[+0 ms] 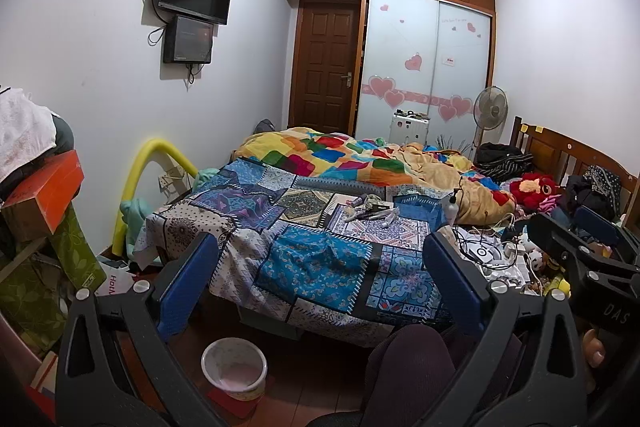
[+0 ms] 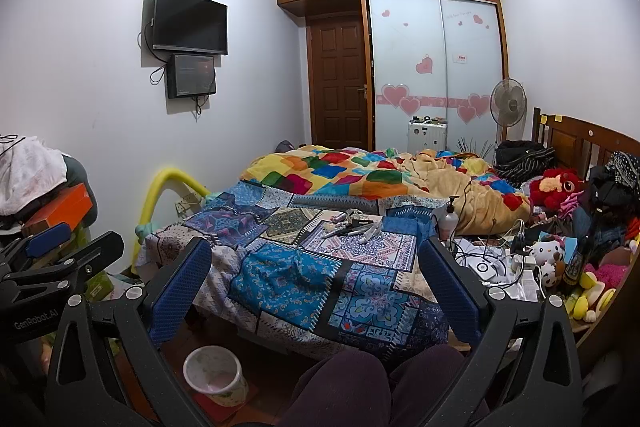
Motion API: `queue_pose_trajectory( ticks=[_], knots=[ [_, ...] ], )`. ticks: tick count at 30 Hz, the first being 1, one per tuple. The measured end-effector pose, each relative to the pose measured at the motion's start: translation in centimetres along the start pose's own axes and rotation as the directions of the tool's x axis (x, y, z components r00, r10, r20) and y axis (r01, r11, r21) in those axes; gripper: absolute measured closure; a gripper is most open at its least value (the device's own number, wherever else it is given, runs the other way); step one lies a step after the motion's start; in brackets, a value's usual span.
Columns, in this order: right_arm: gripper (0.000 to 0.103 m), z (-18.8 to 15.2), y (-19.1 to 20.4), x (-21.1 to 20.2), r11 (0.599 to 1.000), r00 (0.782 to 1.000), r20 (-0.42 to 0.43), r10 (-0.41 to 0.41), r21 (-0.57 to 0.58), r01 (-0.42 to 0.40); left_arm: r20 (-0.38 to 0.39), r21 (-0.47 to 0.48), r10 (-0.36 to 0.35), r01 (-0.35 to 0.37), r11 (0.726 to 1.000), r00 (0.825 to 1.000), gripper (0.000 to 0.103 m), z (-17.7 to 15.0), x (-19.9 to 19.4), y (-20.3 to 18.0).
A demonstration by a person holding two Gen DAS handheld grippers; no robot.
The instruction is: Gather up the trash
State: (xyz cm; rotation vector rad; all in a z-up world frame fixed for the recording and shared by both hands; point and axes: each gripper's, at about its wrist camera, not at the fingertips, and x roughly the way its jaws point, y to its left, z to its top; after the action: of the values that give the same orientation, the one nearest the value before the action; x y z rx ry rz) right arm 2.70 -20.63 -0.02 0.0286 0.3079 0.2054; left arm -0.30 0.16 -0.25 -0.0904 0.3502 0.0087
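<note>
A small white trash bin [image 1: 234, 369] stands on the floor below the bed's near edge; it also shows in the right wrist view [image 2: 215, 373]. Small loose items [image 1: 372, 211] lie on the patchwork bedspread [image 1: 312, 259], also in the right wrist view [image 2: 356, 227]. My left gripper [image 1: 320, 263] is open and empty, held above the floor in front of the bed. My right gripper [image 2: 316, 267] is open and empty at about the same height, and shows at the right edge of the left wrist view [image 1: 576, 227].
A colourful quilt [image 1: 360, 157] is heaped on the far half of the bed. Cables, chargers and plush toys [image 2: 532, 259] crowd the bed's right side by the wooden headboard [image 2: 580, 143]. Boxes [image 1: 48, 199] pile up at left. The person's knees [image 2: 372, 383] are below.
</note>
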Motion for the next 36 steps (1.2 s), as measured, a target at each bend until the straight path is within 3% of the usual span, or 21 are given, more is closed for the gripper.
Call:
queue_pose_trajectory(
  ticks=[19, 24, 36],
  knots=[
    [0.0, -0.2, 0.1, 0.0, 1.0, 1.0, 0.0, -0.001, -0.002, 0.001, -0.001, -0.004, 0.0, 0.0, 1.0, 1.0, 0.0, 0.1, 0.0, 0.1],
    [0.0, 1.4, -0.3, -0.6, 1.0, 1.0, -0.009, 0.001, -0.004, -0.001, -0.001, -0.004, 0.0, 0.0, 1.0, 1.0, 0.0, 0.1, 0.0, 0.2],
    [0.0, 1.4, -1.6, 3.4, 1.0, 0.998, -0.065, -0.018, 0.008, 0.018, -0.012, -0.021, 0.025, -0.025, 0.999, 1.0, 0.0, 1.5, 2.7, -1.0]
  ],
)
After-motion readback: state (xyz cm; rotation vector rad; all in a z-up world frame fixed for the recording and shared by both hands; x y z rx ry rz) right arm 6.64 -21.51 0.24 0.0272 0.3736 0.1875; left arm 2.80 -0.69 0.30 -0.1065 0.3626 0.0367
